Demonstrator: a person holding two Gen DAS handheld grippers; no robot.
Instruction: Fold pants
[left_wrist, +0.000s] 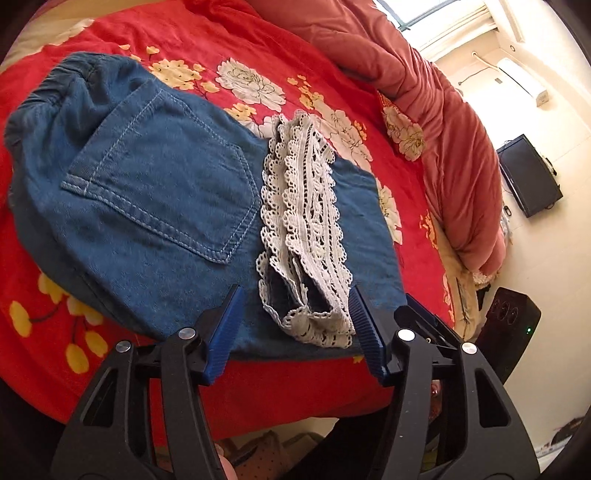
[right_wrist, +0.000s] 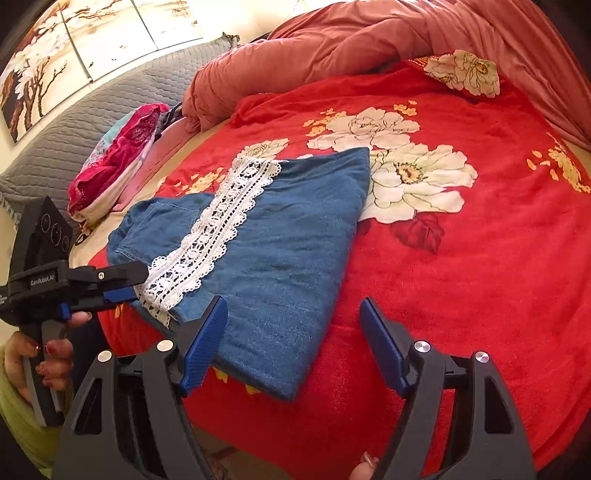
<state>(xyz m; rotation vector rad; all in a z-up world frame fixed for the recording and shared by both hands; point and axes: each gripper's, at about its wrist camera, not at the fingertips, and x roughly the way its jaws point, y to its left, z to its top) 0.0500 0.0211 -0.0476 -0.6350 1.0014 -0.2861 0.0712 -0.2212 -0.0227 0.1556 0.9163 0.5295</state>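
Blue denim pants (left_wrist: 155, 192) lie folded on the red floral blanket, back pocket up, with white lace hems (left_wrist: 303, 221) folded across them. My left gripper (left_wrist: 295, 325) is open, its blue fingers on either side of the lace hem end at the pants' near edge. In the right wrist view the pants (right_wrist: 280, 251) lie left of centre with the lace (right_wrist: 214, 229) across them. My right gripper (right_wrist: 291, 339) is open and empty over the pants' near corner. The left gripper (right_wrist: 122, 291) shows there at the lace end.
The red floral blanket (right_wrist: 461, 295) covers the bed. A bunched pink-red duvet (right_wrist: 351, 40) lies along the far side. A pink and white cloth bundle (right_wrist: 122, 158) sits by the grey headboard (right_wrist: 74, 125). The bed edge is just under both grippers.
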